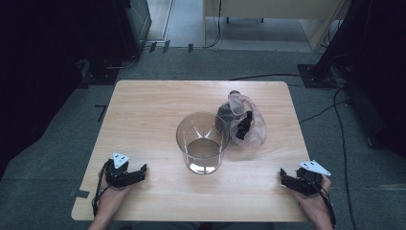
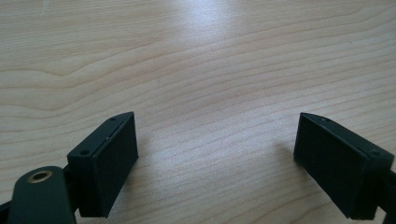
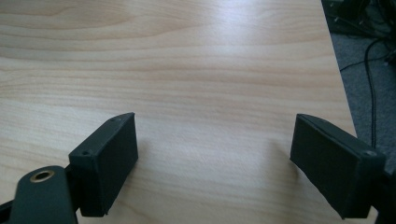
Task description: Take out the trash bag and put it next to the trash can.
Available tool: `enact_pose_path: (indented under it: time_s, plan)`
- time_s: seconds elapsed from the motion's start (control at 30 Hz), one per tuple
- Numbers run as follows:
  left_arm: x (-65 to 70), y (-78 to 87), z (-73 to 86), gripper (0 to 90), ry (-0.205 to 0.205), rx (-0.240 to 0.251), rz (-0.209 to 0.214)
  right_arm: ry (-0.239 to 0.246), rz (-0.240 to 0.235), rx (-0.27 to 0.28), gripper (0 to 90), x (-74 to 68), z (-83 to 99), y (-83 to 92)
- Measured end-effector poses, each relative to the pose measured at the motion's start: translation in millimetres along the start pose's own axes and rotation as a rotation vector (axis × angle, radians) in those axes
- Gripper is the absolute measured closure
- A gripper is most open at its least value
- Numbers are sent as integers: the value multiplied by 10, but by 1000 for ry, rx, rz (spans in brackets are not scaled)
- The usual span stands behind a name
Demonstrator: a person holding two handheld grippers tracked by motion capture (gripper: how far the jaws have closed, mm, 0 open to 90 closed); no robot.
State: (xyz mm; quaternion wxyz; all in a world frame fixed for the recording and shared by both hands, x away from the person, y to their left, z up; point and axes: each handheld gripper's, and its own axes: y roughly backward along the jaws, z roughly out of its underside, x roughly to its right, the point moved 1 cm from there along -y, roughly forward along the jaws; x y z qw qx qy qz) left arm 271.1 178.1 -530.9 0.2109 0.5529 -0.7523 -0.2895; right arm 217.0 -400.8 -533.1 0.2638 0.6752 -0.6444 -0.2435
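Both grippers, left (image 1: 142,171) and right (image 1: 283,175), rest wide-fingered at the bench's (image 1: 143,110) near corners; approach the bag (image 1: 246,125) beside the glass (image 1: 203,142) slowly.

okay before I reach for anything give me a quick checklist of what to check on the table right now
1. Left gripper open, nothing between its jaws: ok.
2. Right gripper open, nothing between its jaws: ok.
3. Clear glass container upright near the table's middle: ok.
4. Plastic bag with dark contents lying just behind and right of the container: ok; whether they touch: cannot tell.
5. Bag's opening reachable: cannot tell, too crumpled to read.
6. Bare table between both grippers and the container: ok.
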Motion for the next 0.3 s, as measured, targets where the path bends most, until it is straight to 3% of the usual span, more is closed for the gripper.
enact_pose_path:
  time_s: [0.1, 0.3]
  plan:
    - [0, 0, 0, 129, 0, 0, 0, -35, -10, -5, 152, 80, 48, 40]
    - [-3, -1, -1, 128, 4, -1, -4, -53, 5, 0, 152, 141, 110, 101]
